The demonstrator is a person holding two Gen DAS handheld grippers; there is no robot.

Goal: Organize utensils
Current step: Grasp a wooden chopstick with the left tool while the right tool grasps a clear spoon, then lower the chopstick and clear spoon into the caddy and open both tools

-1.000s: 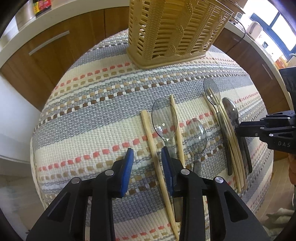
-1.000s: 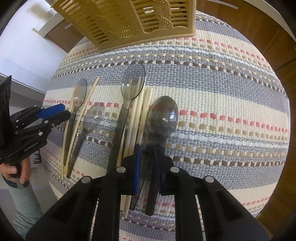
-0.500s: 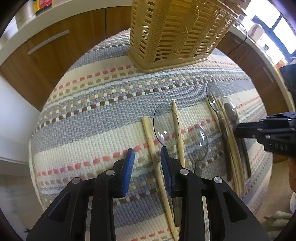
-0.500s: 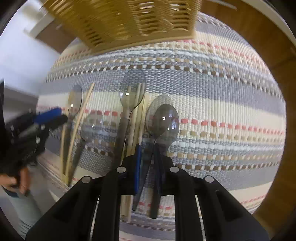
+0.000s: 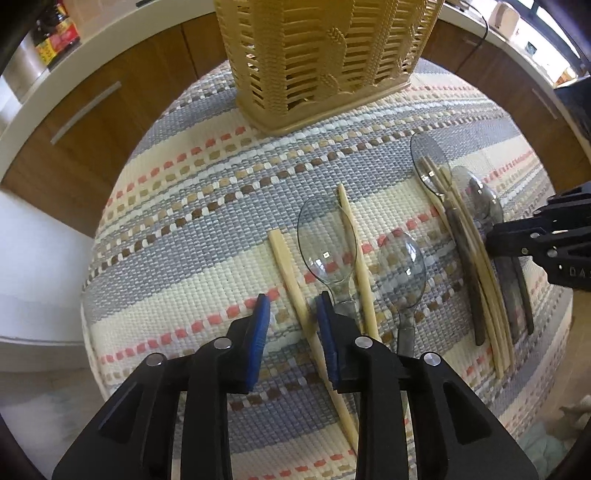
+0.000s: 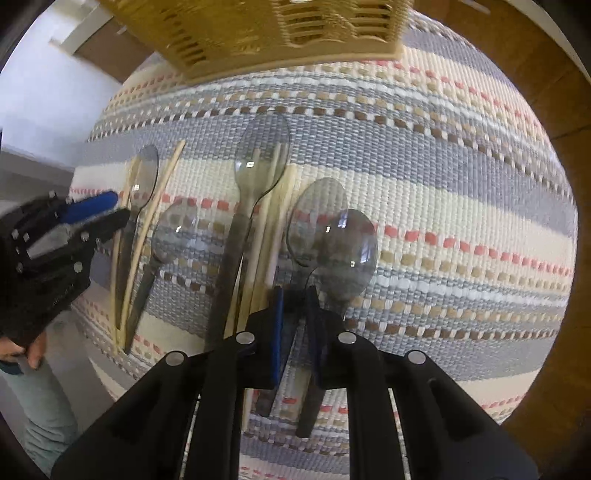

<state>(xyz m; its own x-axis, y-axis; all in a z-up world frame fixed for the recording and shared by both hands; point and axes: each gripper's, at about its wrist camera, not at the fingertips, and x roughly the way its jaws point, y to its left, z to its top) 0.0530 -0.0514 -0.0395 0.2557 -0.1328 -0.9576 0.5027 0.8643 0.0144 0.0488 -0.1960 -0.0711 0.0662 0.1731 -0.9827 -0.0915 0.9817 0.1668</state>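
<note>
Across the whole surface lies a woven striped mat [image 5: 207, 236] in cream, grey and coral. At its far edge stands a tan slatted utensil basket [image 5: 325, 59], upright. On the mat near it lie smoky clear plastic spoons and pale chopsticks, handles toward the cameras.

Left gripper [image 5: 291, 325]: its blue-padded jaws stand apart and hold nothing, straddling one chopstick [image 5: 295, 295], with a large spoon [image 5: 327, 240] just beside the right-hand pad. A smaller spoon [image 5: 402, 266] lies to the right of a second chopstick.

Right gripper [image 6: 295, 314]: its jaws are closed on the handle of a dark spoon [image 6: 347, 254], whose bowl overlaps another spoon's bowl [image 6: 314, 214]. A long spoon [image 6: 258, 162] and a bundle of chopsticks [image 6: 266, 236] lie just left.

White letters "DAS" [image 5: 578, 272] show on the right gripper's body in the left wrist view. A bottle [image 5: 59, 29] with a red and yellow label stands on the counter; its print is unreadable.
</note>
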